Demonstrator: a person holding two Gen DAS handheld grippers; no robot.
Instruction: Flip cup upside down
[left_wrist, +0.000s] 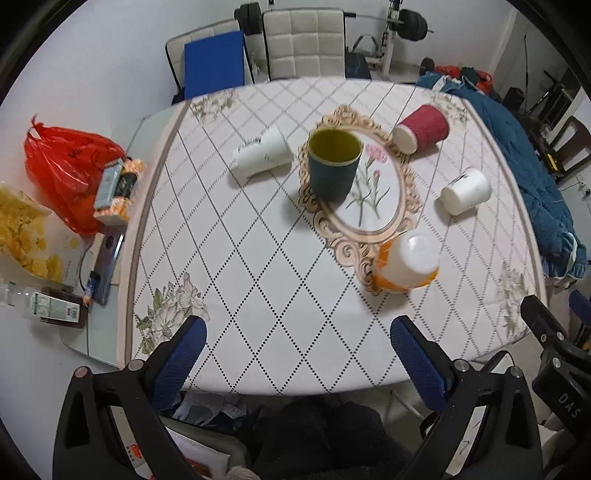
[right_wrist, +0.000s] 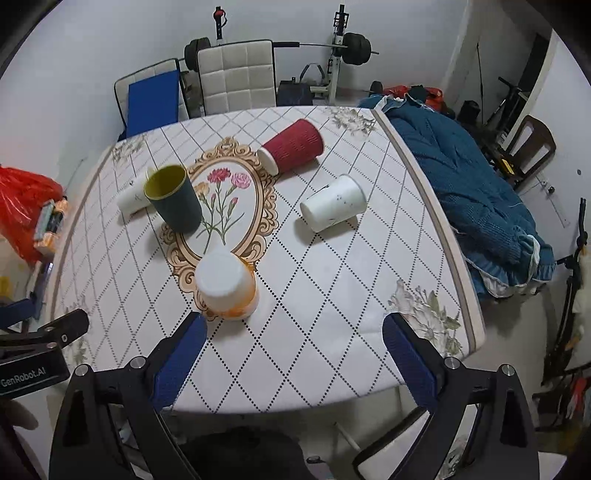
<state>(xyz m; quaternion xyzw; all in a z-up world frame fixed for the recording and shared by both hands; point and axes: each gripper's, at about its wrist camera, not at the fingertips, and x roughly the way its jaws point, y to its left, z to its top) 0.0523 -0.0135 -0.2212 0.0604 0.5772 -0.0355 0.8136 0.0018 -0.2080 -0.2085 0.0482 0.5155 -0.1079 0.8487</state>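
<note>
Currently both grippers hover above the near table (left_wrist: 258, 295) edge, jaws spread wide and empty. Left gripper (left_wrist: 297, 341): the upright green cup (left_wrist: 332, 166) stands well ahead, on the oval flower motif's rim. Right gripper (right_wrist: 291, 338): an upside-down orange-and-white cup (right_wrist: 226, 286) sits just beyond its left finger (right_wrist: 181, 354).

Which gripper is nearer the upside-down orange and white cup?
Right. The upside-down orange and white cup sits just beyond the right gripper, by its left finger; the left gripper is farther back, cup off to its right.
</note>
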